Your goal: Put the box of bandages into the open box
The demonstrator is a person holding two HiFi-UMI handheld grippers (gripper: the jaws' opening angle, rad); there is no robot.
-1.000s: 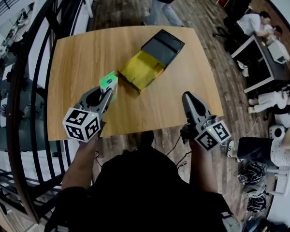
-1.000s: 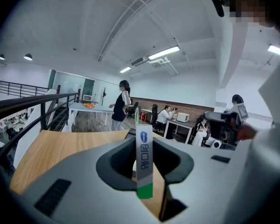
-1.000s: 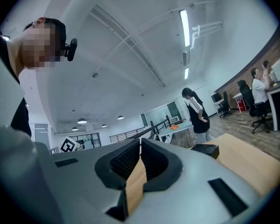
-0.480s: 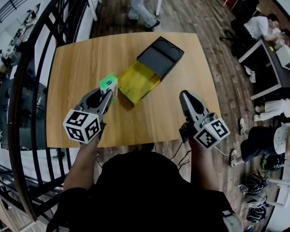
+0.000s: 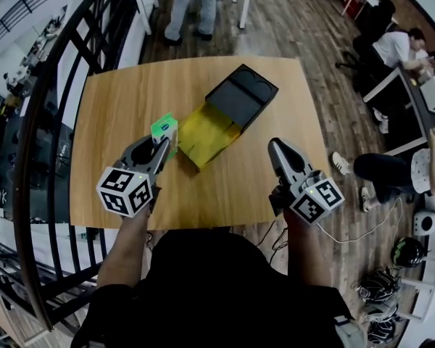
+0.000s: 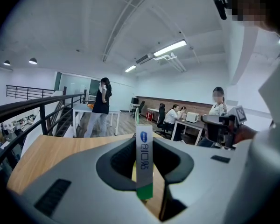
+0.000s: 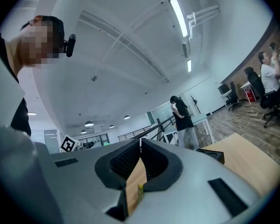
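Black fabric top (image 5: 217, 281), lower centre of the frame.
Grey left gripper (image 5: 162, 145) and right gripper (image 5: 274, 146) carry black-and-white marker cubes (image 5: 125, 191).

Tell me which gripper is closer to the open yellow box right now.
Left. The left gripper, clamped on the bandage box, is just off the left edge of the open box; the right gripper, shut and empty, hangs farther away on its right side.

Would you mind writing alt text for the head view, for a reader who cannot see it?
Seen from above, the left gripper grips a green and white box of bandages at a wooden table, just beside an open box with a yellow inside and black lid. The right gripper, shut and empty, hovers at the table's near right.
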